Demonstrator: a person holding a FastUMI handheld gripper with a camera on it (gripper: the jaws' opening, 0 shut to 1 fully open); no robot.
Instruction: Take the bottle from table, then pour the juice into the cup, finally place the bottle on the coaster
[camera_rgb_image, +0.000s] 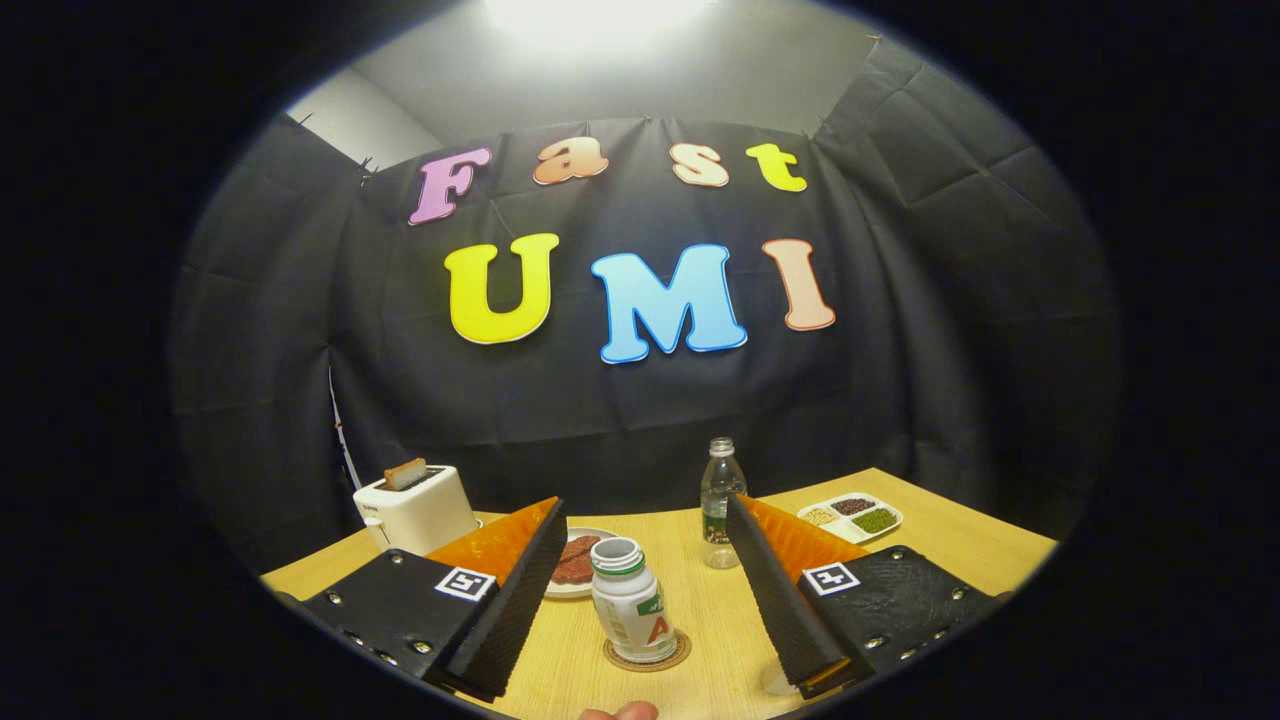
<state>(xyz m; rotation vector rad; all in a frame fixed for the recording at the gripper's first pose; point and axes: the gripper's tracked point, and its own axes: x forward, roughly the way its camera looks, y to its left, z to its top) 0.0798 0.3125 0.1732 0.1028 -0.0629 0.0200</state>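
A wooden table (940, 540) is seen under and beyond the fingers, closed off behind by a wall (900, 400) of creased black cloth. Above the cloth a pale ceiling (620, 90) is lit by a bright lamp (595, 15) straight ahead and high over the fingers. A strip of lighter wall (350, 120) is left uncovered above the cloth, up and to the left.

A: What does the gripper (645, 520) look like?
B: Two wedge-shaped fingers (510, 600) with ribbed inner faces, spread wide apart. Each mount behind carries silver screws and a square black-and-white marker (466, 583).
A: And the person?
B: A fingertip (625, 712) shows below.
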